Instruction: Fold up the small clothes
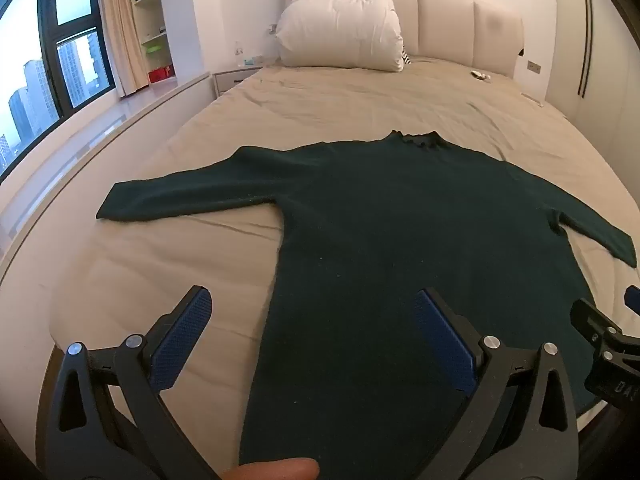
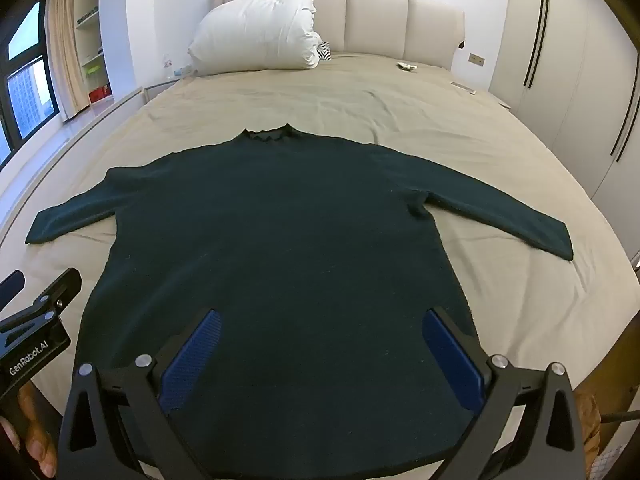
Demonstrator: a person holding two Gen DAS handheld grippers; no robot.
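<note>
A dark green long-sleeved sweater [image 1: 380, 232] lies flat on the beige bed [image 1: 160, 264], collar away from me, both sleeves spread out to the sides. It also shows in the right wrist view [image 2: 280, 232]. My left gripper [image 1: 312, 304] is open and empty above the sweater's left hem edge. My right gripper [image 2: 320, 322] is open and empty above the hem's middle. The right gripper shows at the right edge of the left wrist view [image 1: 608, 336]. The left gripper shows at the left edge of the right wrist view [image 2: 36, 312].
A white pillow [image 1: 340, 28] leans on the padded headboard [image 1: 448, 20]. Small items [image 1: 480, 75] lie near the bed's far right. A window [image 1: 48, 64] and shelves are to the left. Wardrobe doors [image 2: 560, 60] are to the right.
</note>
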